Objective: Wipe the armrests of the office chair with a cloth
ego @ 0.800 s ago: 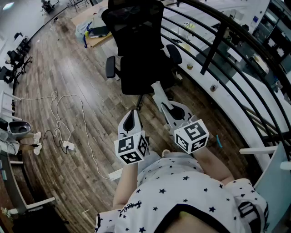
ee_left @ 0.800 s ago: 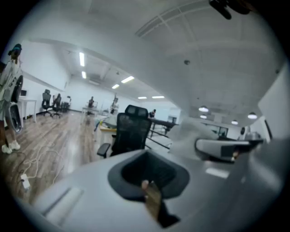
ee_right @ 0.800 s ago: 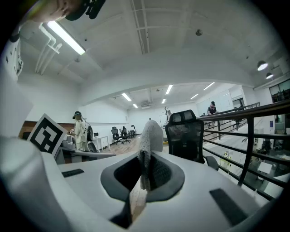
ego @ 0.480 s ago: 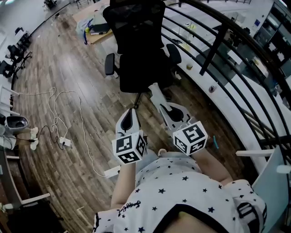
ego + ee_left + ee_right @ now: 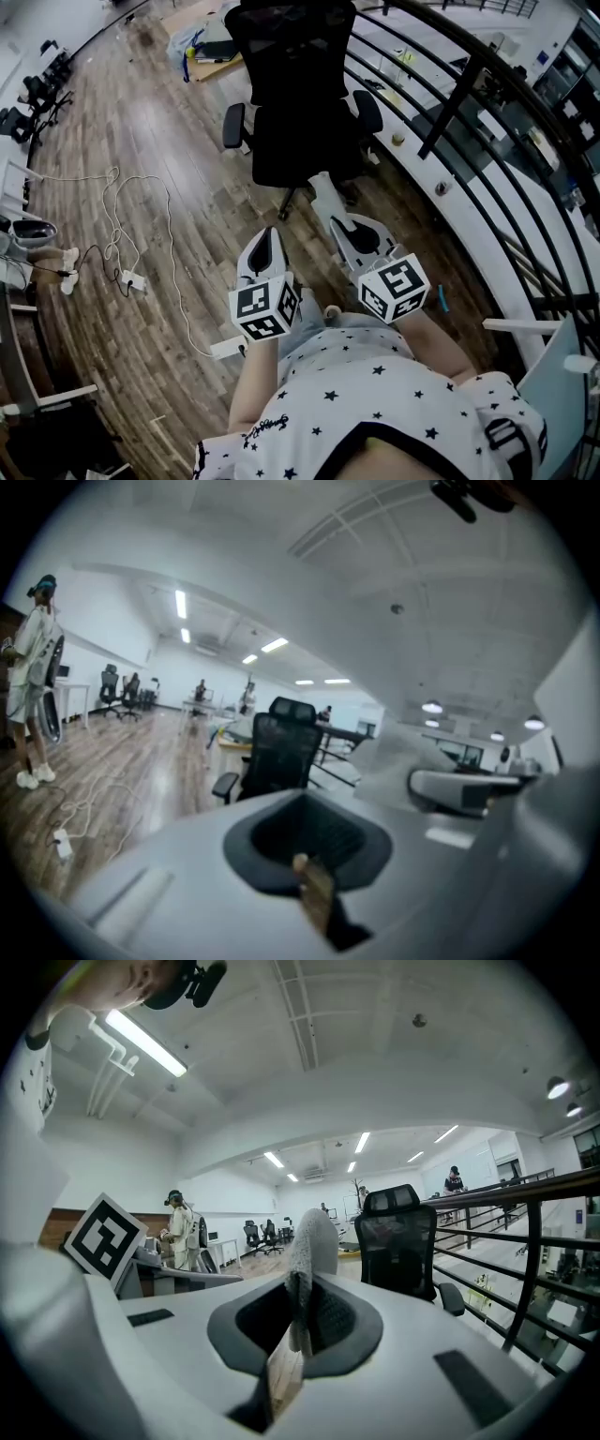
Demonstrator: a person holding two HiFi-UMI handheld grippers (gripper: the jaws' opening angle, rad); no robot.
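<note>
A black mesh office chair (image 5: 298,94) stands on the wood floor ahead of me, its back toward me. Its armrests stick out at the left (image 5: 232,125) and right (image 5: 368,110). My right gripper (image 5: 339,221) is shut on a pale grey cloth (image 5: 322,192), which stands up from the jaws (image 5: 309,1237) and stays short of the chair (image 5: 397,1241). My left gripper (image 5: 268,236) is held beside it, shut with nothing in it. Both grippers hang in the air about a chair's width from the seat. The left gripper view shows the chair (image 5: 284,747) beyond the closed jaws.
A black metal railing (image 5: 487,112) runs along the right, close to the chair. White cables (image 5: 141,220) and a power strip (image 5: 131,279) lie on the floor at left. A desk with clutter (image 5: 202,52) stands behind the chair. A person (image 5: 28,677) stands far left.
The head view has shifted a little, so the chair sits slightly further right in the picture. Both grippers keep nearly the same pose, with the cloth still held in the right one.
</note>
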